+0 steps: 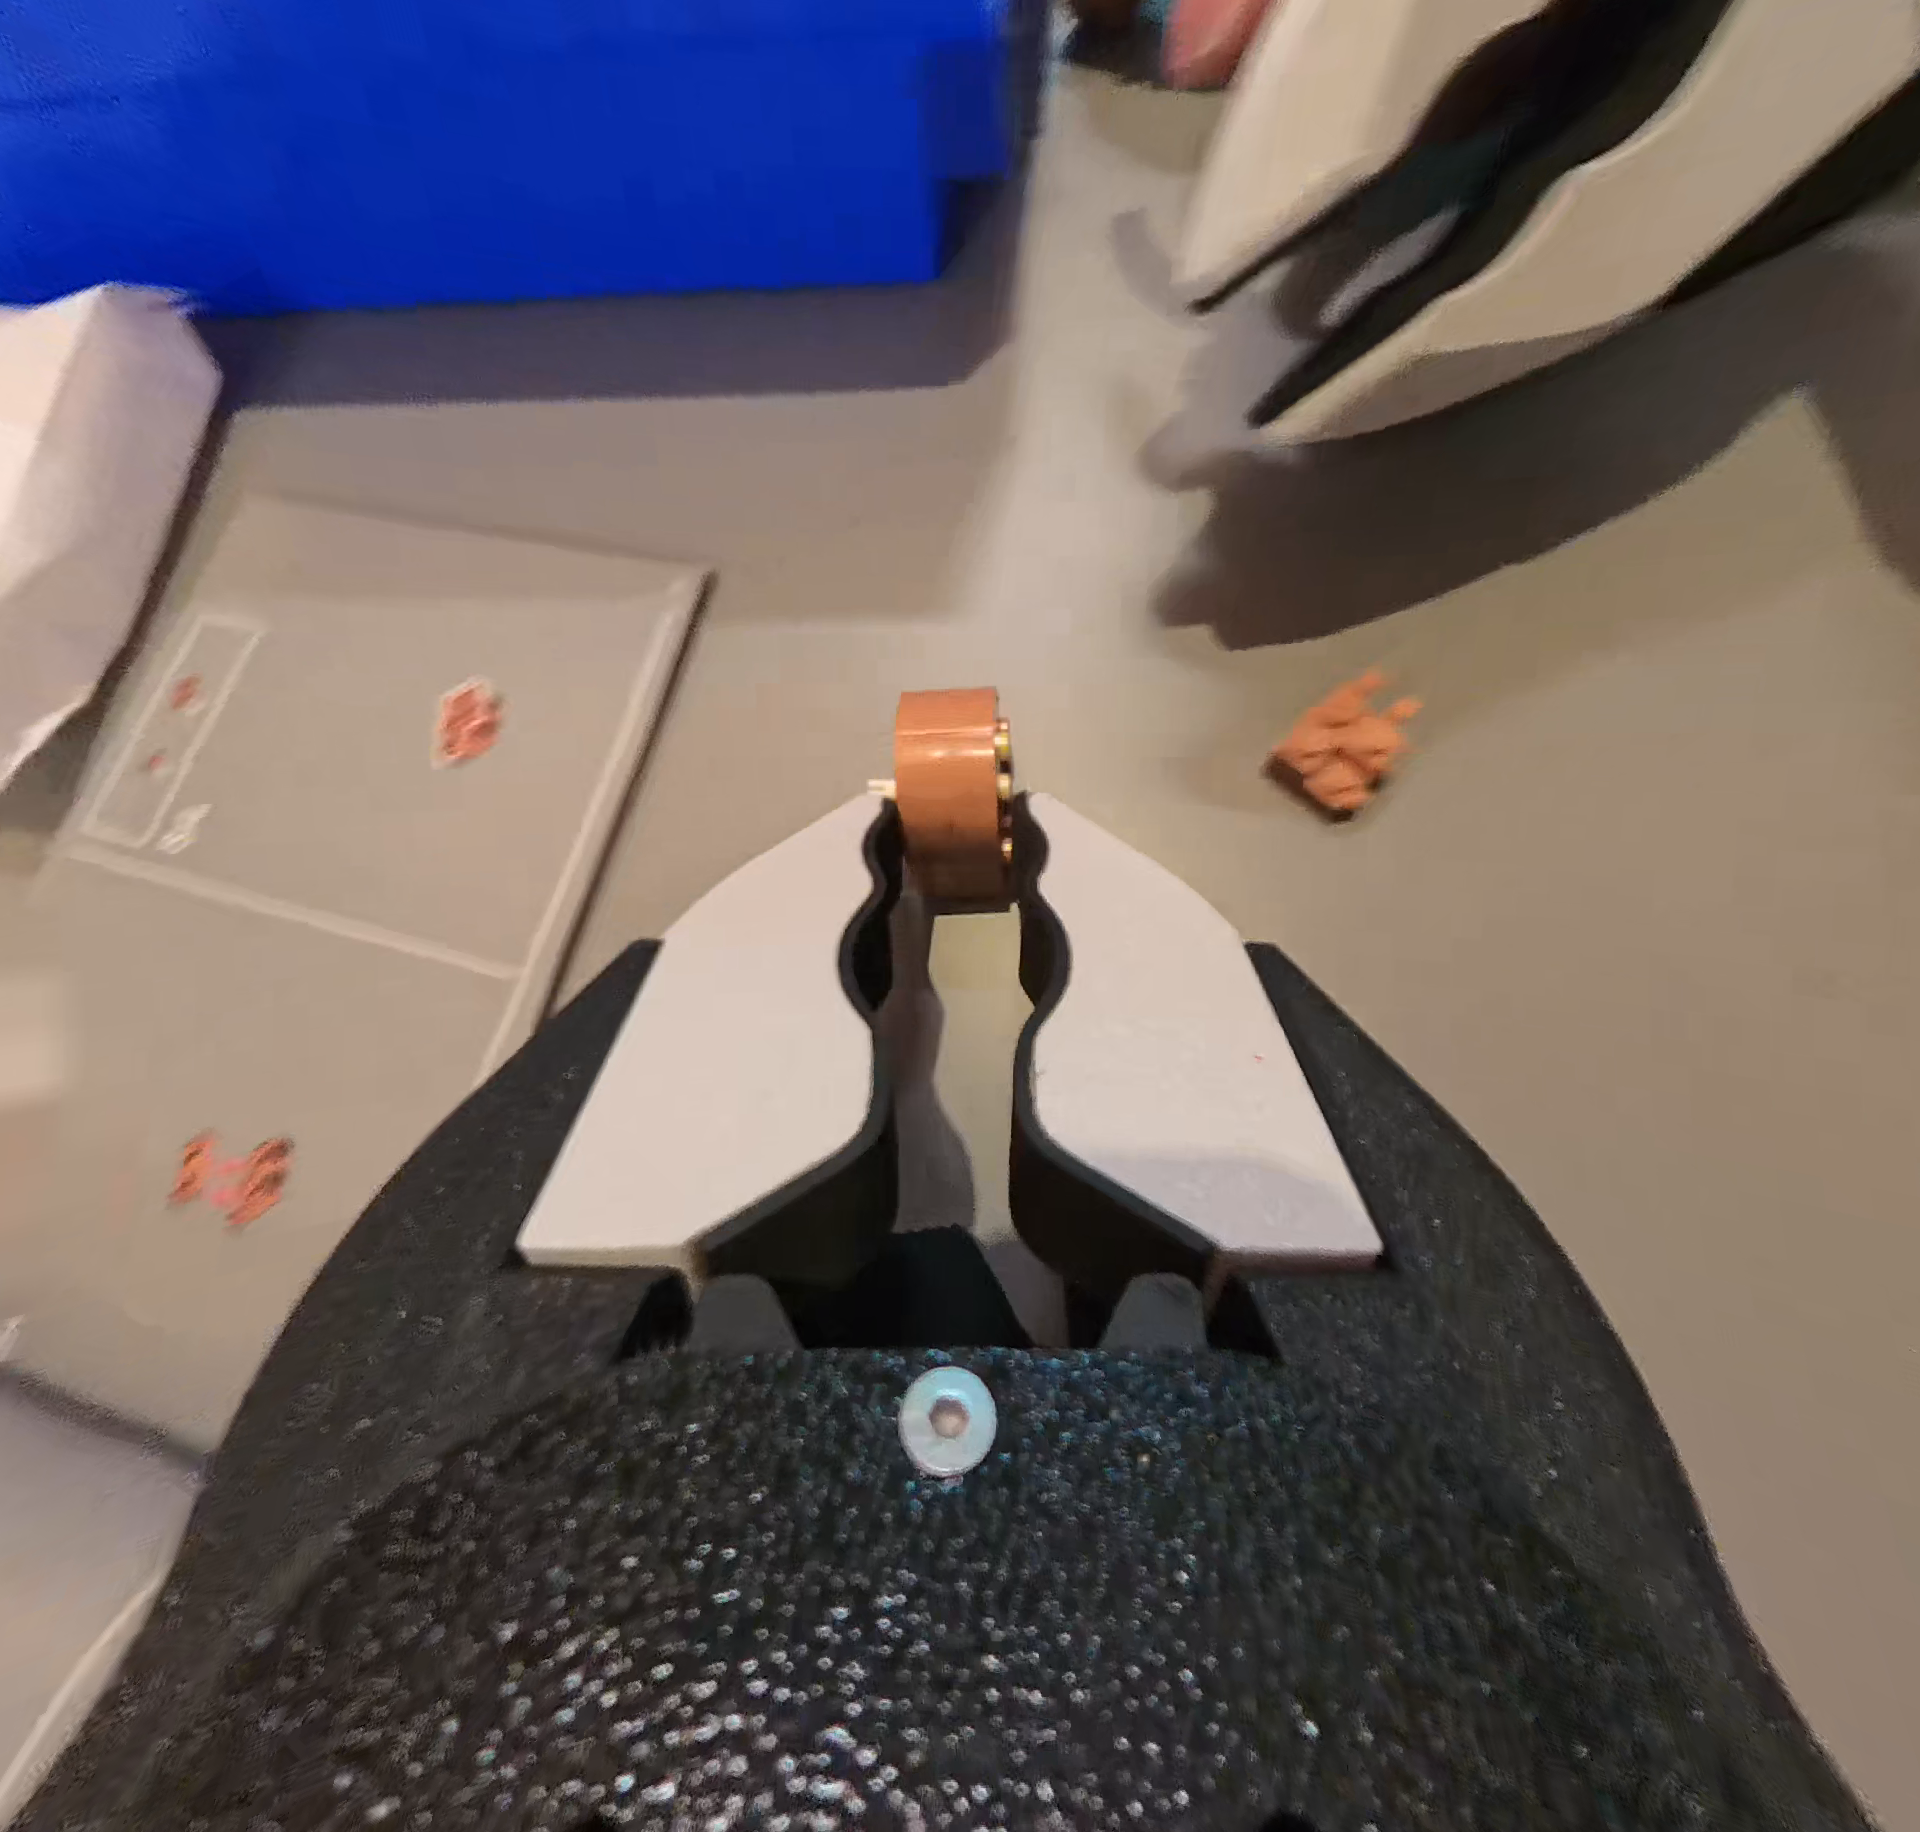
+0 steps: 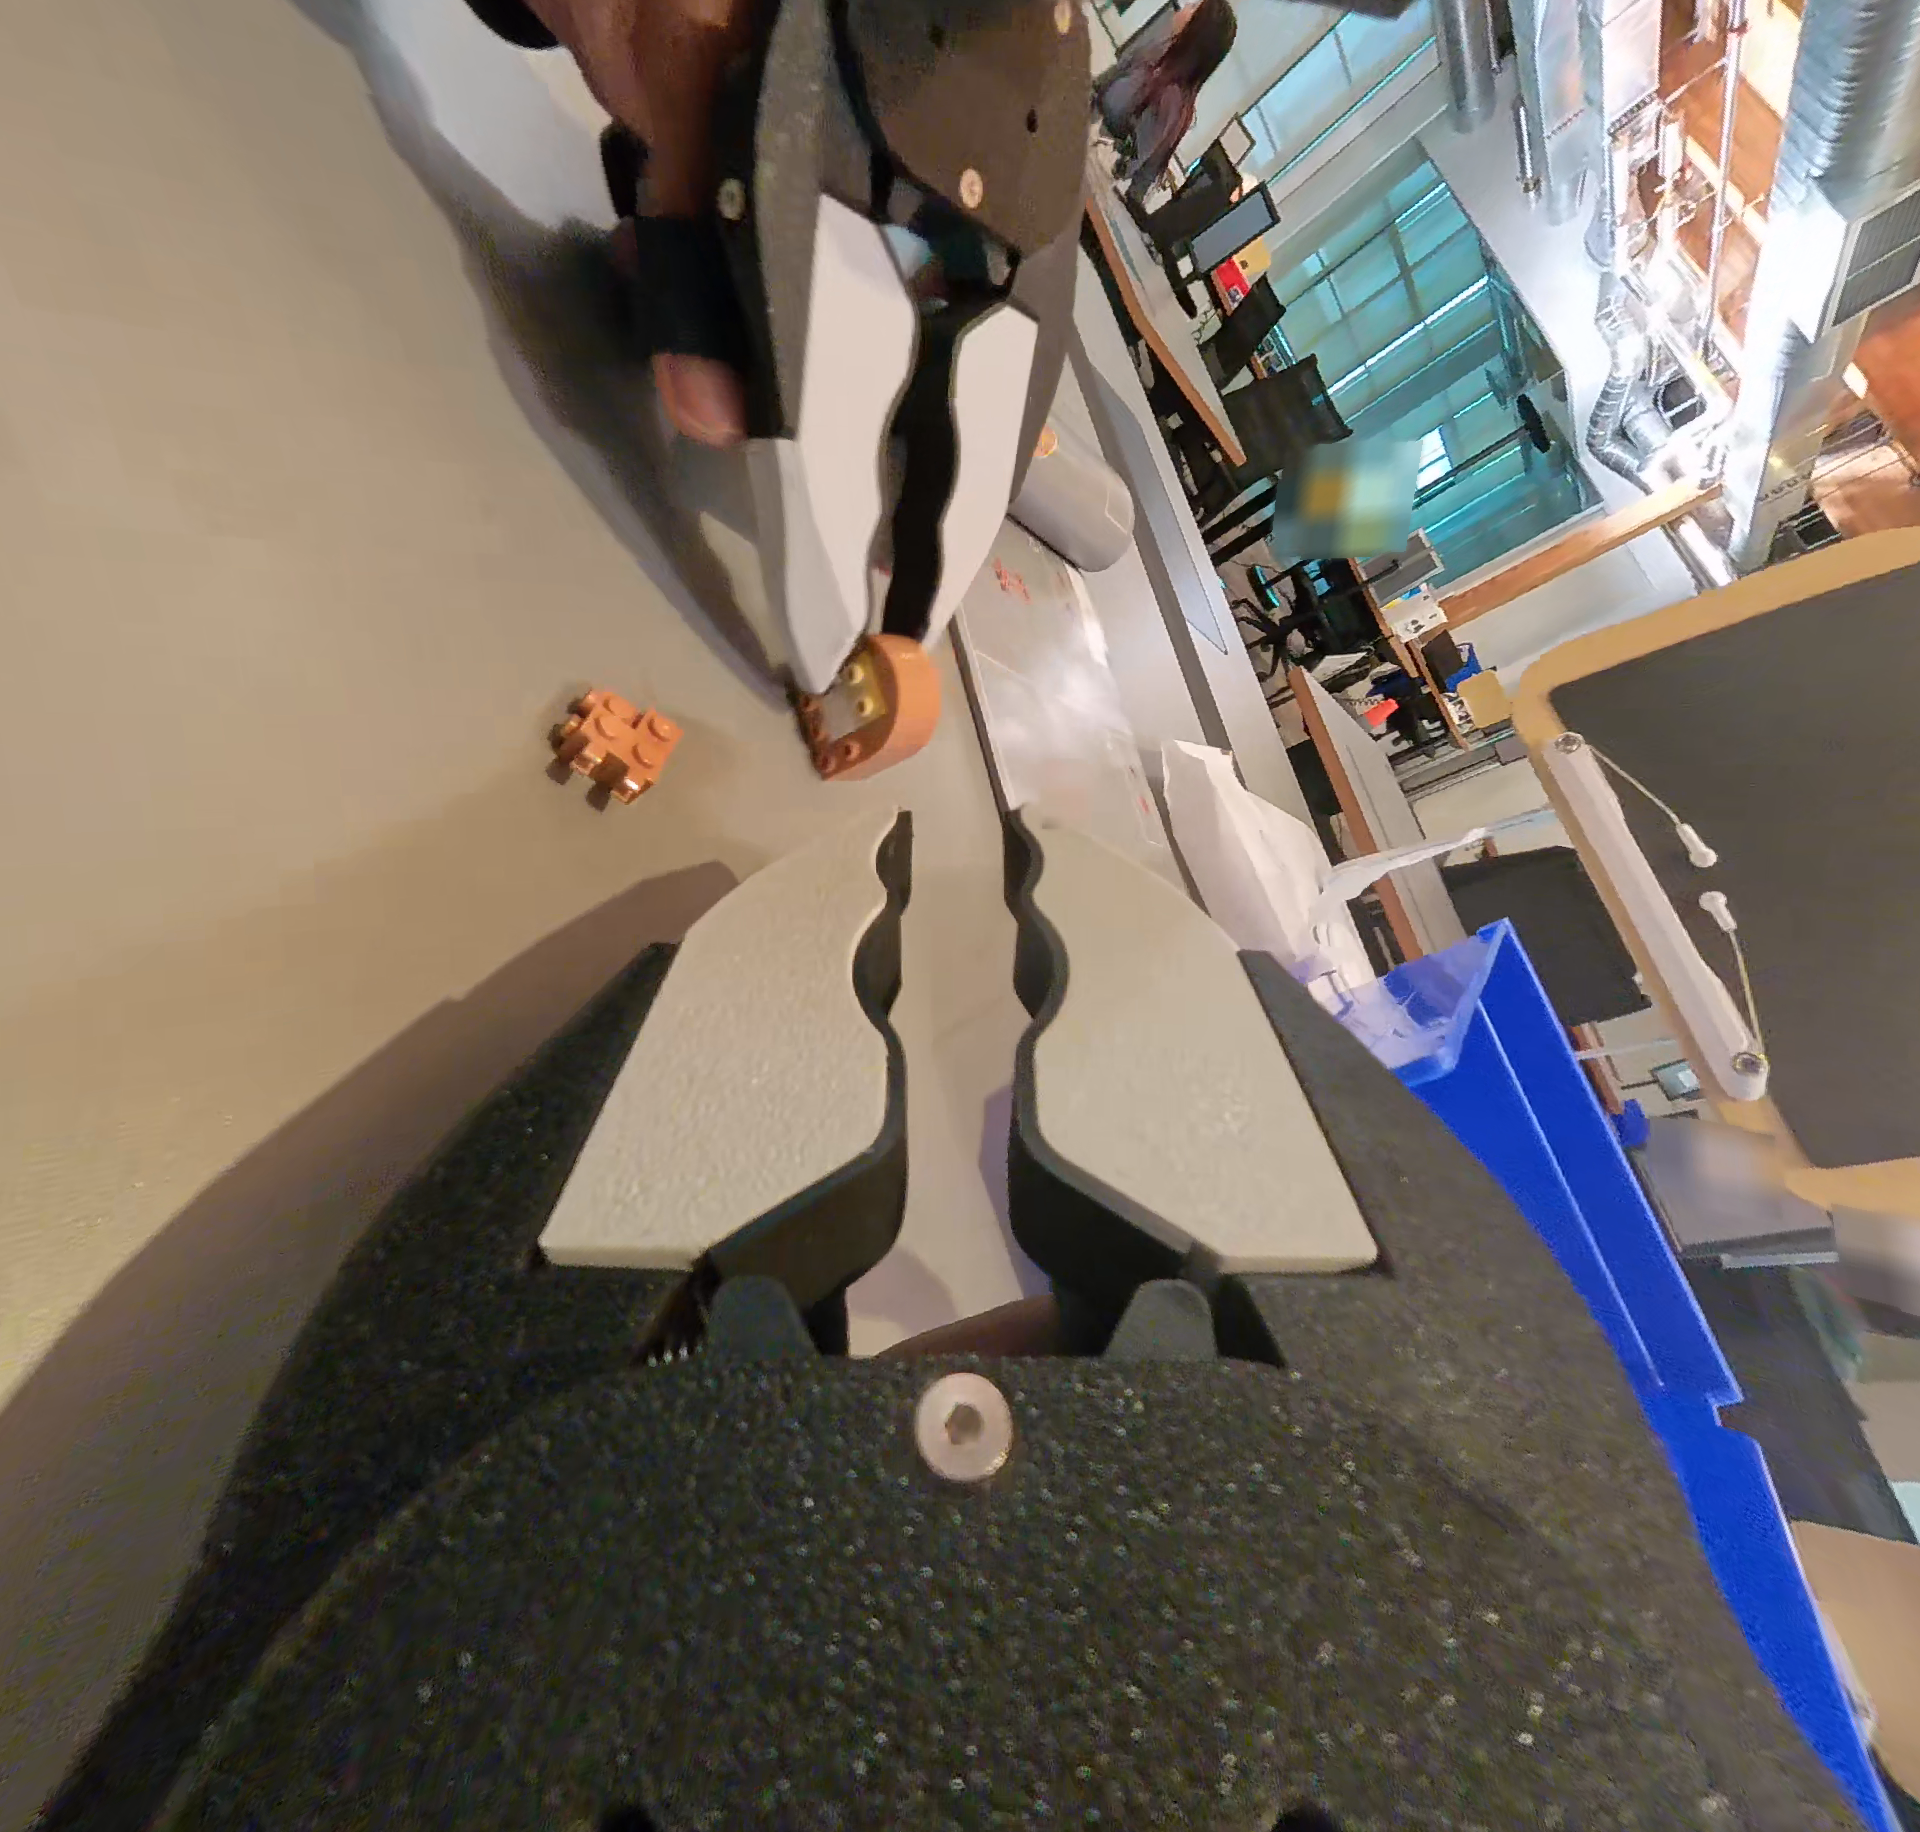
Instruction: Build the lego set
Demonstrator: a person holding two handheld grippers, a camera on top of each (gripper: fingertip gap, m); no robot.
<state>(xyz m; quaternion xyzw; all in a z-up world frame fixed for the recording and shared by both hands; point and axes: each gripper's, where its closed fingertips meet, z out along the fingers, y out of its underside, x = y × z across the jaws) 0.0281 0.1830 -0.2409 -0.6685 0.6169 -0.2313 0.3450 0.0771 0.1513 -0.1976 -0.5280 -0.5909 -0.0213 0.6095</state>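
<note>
Left wrist view shows the left gripper [image 1: 956, 806] with its two grey fingers closed on a rounded tan brick piece [image 1: 951, 795], which stands on edge between the tips. Both pads press on its flat faces; the face towards the right finger carries small golden studs. Seen from the right wrist view, the same piece [image 2: 883, 712] is a half-round brown brick assembly with a grey and yellow insert, held at the very tips of the left gripper [image 2: 868, 655], just above the grey table [image 2: 260, 432]. A hand [image 2: 675, 120] grips the handle of this tool.

Right of the held piece, on the table, lies a second small tan brick cluster [image 1: 1340, 743], apart from both tools; in the right wrist view it [image 2: 613, 743] is left of the held piece.

Next, the right gripper [image 2: 956, 826] has its jaws a little apart, with only the table surface between the pads, so it holds nothing. It points at the held piece and is near it without touching. In the left wrist view it [image 1: 1236, 359] appears blurred, beyond the held piece and to its right.

Left of the held piece lie flat grey instruction sheets [image 1: 395, 743] and a white paper bag [image 1: 83, 494]; behind them stands a blue bin [image 1: 499, 99]
</note>
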